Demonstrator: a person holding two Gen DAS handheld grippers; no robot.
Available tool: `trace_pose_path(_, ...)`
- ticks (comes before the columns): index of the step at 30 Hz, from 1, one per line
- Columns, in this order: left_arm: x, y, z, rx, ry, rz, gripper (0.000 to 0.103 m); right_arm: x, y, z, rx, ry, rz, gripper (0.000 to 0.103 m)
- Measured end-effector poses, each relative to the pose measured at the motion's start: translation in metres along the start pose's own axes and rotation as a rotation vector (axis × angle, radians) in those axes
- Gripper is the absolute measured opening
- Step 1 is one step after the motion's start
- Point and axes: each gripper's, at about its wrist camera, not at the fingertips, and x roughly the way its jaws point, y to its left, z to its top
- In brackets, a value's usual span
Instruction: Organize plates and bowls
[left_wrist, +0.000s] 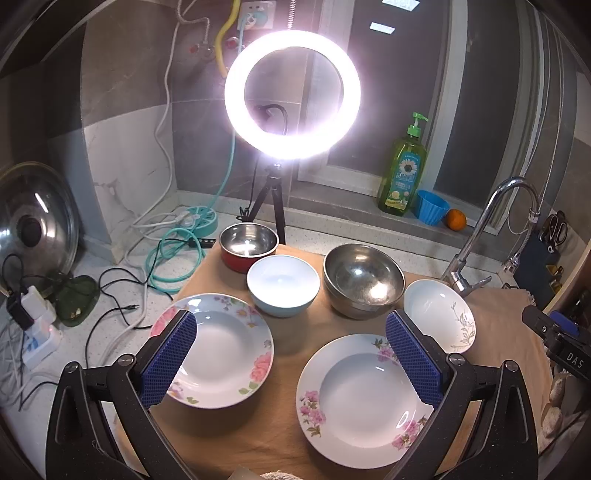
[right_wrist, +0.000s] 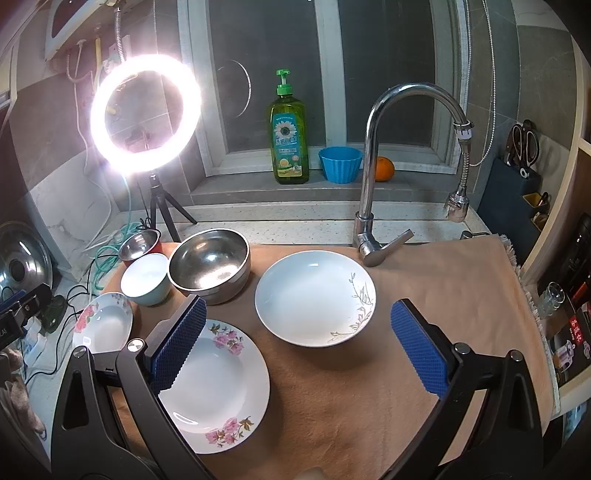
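tan cloth (left_wrist: 288, 424) covers the counter, and all the dishes sit on it. in the left wrist view, the left gripper (left_wrist: 291, 354) hangs above the cloth with its blue-padded fingers spread wide and nothing between them. one pad overlaps the rose-patterned plate (left_wrist: 225, 354) on the left, and the other overlaps the pink-flowered plate (left_wrist: 358, 402) on the right. behind the plates stand three bowls in a row: a red-sided steel bowl (left_wrist: 248, 246) at the back left, a pale blue bowl (left_wrist: 282, 284) just in front of it, and a large steel bowl (left_wrist: 364, 281) beside that. a white plate with a grey sprig (left_wrist: 437, 314) sits just right of the large steel bowl.

in the right wrist view, the right gripper (right_wrist: 295, 343) is also wide open and holds nothing; it hovers in front of the sprig plate, which lies between its fingers farther back. its left pad overlaps the pink-flowered plate. a chrome tap (right_wrist: 373, 155) rises behind the cloth, and a lit ring light (right_wrist: 146, 114) stands at the back left. a green soap bottle (right_wrist: 290, 136), blue cup (right_wrist: 340, 164) and orange (right_wrist: 385, 168) line the window sill.
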Motion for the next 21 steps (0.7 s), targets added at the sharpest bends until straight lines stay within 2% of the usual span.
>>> trace_pose_path(21,-0.0026,-0.0018,-0.0028,0.013,-0.001,-0.005,0.102,-0.0032,0.0027,-0.0066,0.010,0.012,0.001,0.102)
